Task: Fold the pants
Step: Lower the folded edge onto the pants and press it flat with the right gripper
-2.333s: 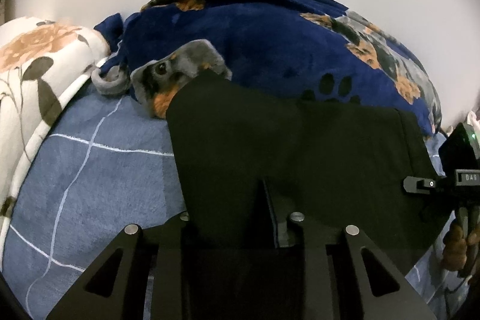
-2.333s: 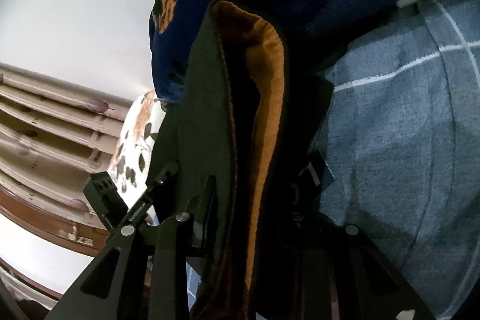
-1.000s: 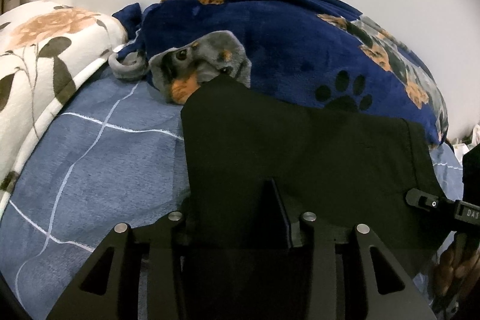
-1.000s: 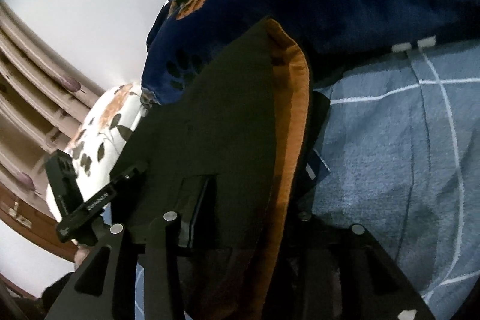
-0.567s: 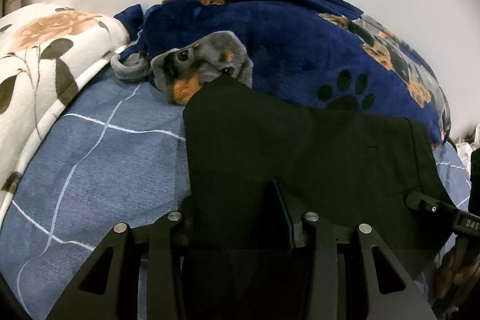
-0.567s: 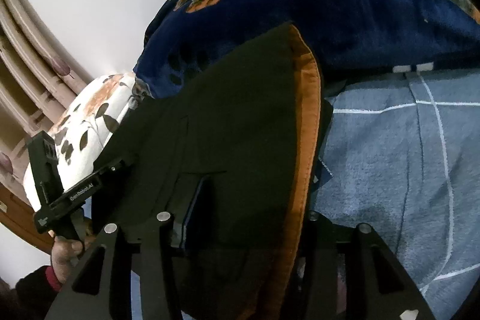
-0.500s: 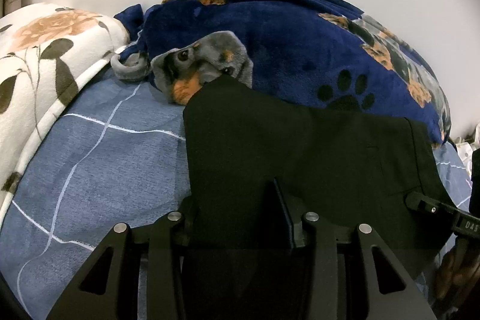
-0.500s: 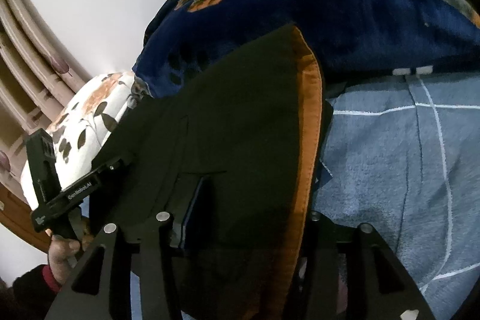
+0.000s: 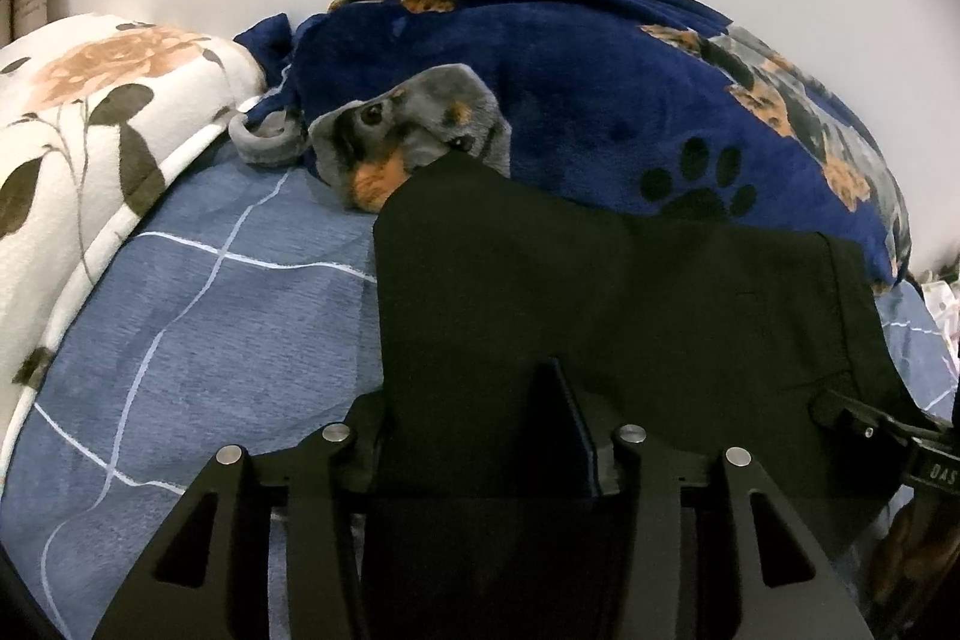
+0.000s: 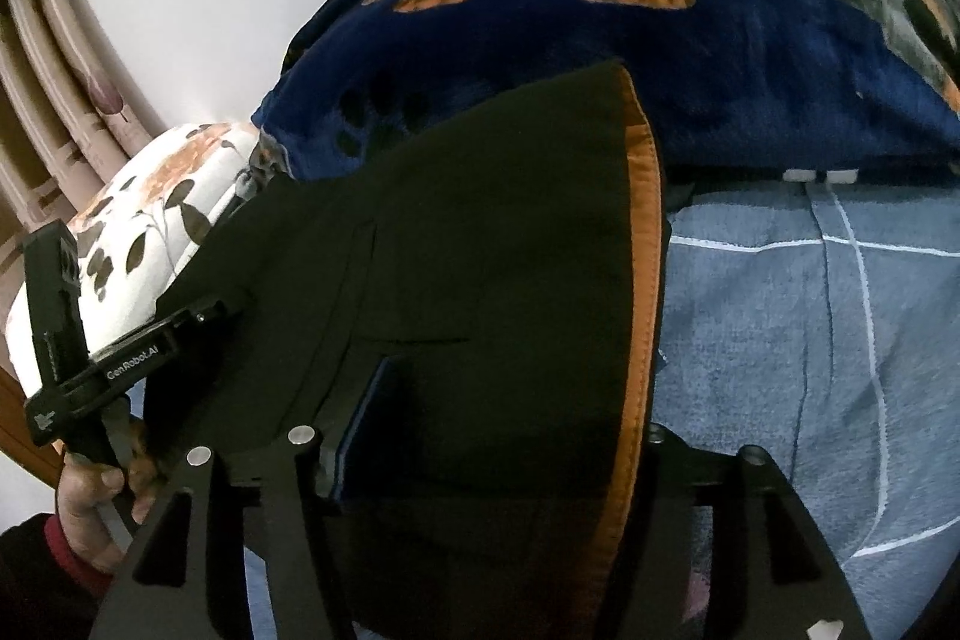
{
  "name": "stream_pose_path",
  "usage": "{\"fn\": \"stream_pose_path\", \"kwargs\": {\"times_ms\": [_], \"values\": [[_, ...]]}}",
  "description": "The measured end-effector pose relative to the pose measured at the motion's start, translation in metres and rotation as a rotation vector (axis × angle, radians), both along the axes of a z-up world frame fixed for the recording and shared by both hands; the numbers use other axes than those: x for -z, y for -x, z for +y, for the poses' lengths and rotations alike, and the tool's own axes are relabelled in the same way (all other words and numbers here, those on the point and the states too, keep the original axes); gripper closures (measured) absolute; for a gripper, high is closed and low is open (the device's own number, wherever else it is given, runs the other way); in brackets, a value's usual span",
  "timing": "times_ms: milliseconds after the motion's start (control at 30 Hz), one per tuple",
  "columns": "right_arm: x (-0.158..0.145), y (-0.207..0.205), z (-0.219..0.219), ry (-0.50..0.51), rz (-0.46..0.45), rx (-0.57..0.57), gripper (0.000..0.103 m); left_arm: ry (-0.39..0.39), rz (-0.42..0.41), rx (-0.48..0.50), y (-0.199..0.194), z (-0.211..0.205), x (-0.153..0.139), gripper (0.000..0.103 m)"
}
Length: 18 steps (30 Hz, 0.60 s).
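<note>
— Left wrist view? 
— Black pants (image 9: 600,292) lie on the blue checked bed (image 9: 198,316), centre to three o'clock; left gripper (image 9: 480,436) fingers opening, cloth between them.
— Right wrist view? 
— Right gripper (image 10: 480,436) fingers opening too, orange-lined waistband (image 10: 639,292) between; grip uncertain.

Seen from my right wrist, the black body of my left tool (image 10: 204,316) carries the white lettering "GenRobot.AI" along its side, just above the hand (image 10: 96,514) that grips its handle. From my left wrist, the edge of my right tool (image 9: 840,409) shows only the letters "DAS" on a black label, the rest cut off by the frame. I can read no other text or number in either view.
</note>
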State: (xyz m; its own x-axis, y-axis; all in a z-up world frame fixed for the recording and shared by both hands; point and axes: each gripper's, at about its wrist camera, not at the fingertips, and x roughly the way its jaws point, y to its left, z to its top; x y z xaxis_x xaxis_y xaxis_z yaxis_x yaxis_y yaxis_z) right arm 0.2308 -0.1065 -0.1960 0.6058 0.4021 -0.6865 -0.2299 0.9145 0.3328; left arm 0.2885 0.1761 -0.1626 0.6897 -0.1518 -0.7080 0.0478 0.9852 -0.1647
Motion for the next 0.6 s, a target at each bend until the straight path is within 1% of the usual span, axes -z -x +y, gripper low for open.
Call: {"fn": "stream_pose_path", "kwargs": {"times_ms": [167, 333, 600], "values": [[-0.0002, -0.0001, 0.0029, 0.02, -0.003, 0.0, 0.043, -0.005, -0.001, -0.002, 0.0003, -0.0002, 0.0002, 0.055], [-0.0004, -0.0015, 0.007, 0.039, -0.005, -0.01, 0.037, -0.007, -0.001, -0.003, 0.0001, -0.0003, 0.0004, 0.054], [-0.0003, -0.0017, 0.0088, 0.044, -0.006, -0.013, 0.034, -0.015, -0.002, -0.004, -0.0008, 0.0009, 0.0008, 0.054]]}}
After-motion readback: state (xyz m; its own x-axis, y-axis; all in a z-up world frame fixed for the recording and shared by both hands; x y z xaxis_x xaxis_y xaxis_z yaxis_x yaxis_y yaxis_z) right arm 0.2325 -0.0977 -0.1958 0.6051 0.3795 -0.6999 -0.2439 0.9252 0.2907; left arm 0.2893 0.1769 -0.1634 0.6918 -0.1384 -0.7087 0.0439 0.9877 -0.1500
